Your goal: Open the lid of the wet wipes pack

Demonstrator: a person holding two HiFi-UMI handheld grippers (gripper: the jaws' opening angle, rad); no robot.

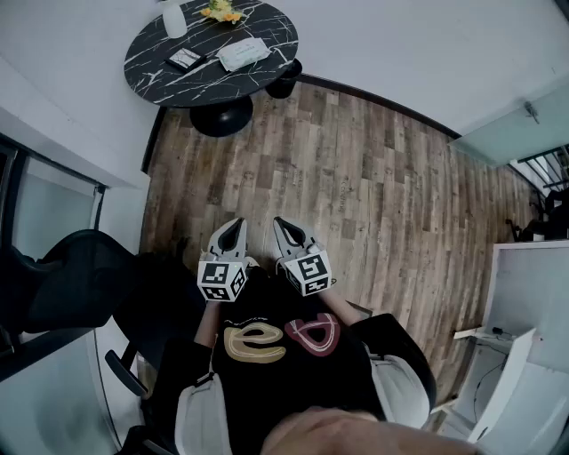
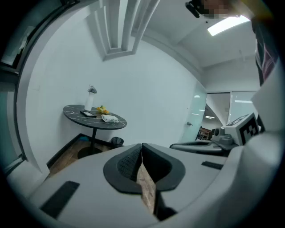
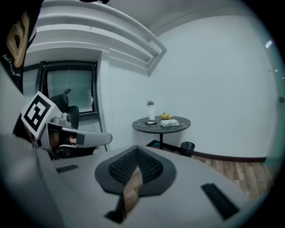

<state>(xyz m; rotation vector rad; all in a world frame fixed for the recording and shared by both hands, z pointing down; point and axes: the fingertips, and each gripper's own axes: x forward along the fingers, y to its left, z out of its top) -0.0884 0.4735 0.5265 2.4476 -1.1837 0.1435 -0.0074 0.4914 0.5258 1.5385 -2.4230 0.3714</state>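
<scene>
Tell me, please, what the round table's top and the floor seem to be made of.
Table top: looks like black marble or marble-look laminate, going by the white veins on black and a slight sheen. Floor: wood or wood-look planks, matte brown, with grain and staggered board joints.

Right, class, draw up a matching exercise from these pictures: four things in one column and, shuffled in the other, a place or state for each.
1. wet wipes pack
2. white bottle
3. bin
4. left gripper

A. jaws shut, nothing between them
B. on the floor beside the table
C. upright near the table's rim
D. lying flat on the table

Pairs: 1-D, 2-C, 3-B, 4-A.
</scene>
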